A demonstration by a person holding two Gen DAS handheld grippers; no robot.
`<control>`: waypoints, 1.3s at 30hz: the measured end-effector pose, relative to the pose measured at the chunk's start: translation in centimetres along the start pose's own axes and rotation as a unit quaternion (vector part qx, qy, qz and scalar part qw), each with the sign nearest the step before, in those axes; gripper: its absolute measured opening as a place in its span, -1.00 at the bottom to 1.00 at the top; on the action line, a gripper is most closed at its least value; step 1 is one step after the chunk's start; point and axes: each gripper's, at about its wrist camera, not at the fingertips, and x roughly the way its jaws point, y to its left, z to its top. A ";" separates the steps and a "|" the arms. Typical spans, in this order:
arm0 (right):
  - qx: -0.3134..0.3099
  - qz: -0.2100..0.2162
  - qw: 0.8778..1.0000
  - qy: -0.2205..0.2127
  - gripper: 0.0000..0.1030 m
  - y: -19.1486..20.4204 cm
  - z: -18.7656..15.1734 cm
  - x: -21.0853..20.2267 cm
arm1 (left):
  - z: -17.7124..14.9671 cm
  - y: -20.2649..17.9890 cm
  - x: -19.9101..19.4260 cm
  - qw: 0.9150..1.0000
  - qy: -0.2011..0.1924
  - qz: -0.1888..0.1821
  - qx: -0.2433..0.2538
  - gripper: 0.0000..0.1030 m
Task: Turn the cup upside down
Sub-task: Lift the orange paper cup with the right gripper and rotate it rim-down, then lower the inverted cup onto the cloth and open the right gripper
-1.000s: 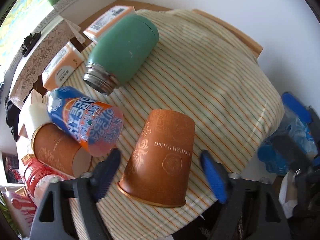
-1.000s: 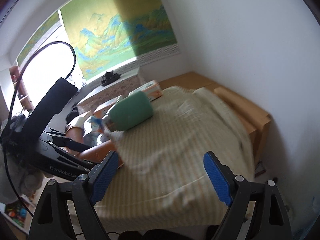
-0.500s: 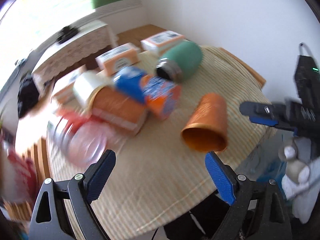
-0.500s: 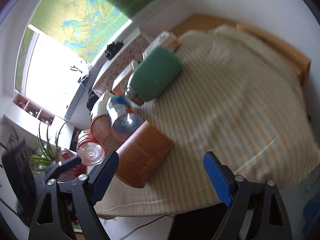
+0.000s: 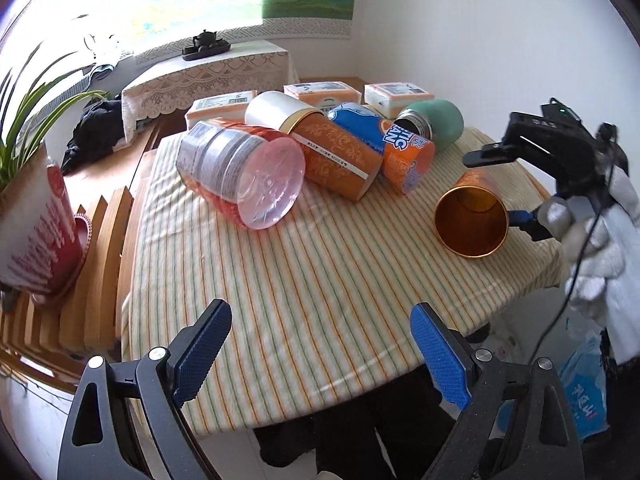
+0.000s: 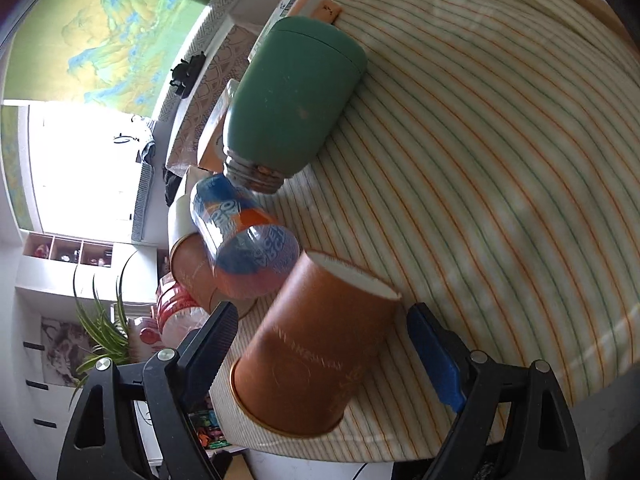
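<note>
Pre-grasp: right gripper (image 6: 318, 342) wide around lying cup (image 6: 316, 344), not clamped; left gripper (image 5: 320, 344) wide, empty; next close, upend

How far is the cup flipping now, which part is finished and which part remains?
Done: the right gripper has reached the orange cup, one finger on each side of it. In hand: the cup lies tilted on its side on the striped cloth, its open mouth facing the left gripper, which is open and holds nothing. Left: grip firmly, turn the mouth down, set it on the cloth.
</note>
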 end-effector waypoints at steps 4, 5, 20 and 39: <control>-0.019 -0.013 1.000 0.021 0.36 0.8 0.2 0.6 | -0.2 0.1 -0.1 1.000 -0.009 0.010 -0.001 0.81; -0.019 -0.012 0.999 0.026 0.29 0.8 0.2 0.8 | -0.2 0.1 0.0 1.000 -0.010 0.009 -0.004 0.81; -0.230 -0.041 0.963 -0.136 0.14 4.2 -3.1 -2.9 | -0.1 -0.6 0.9 0.999 -0.010 -0.020 -0.032 0.81; -0.459 -0.133 0.828 -0.295 0.11 7.0 -11.5 -0.8 | -0.1 -1.2 0.7 0.997 -0.050 -0.016 -0.060 0.81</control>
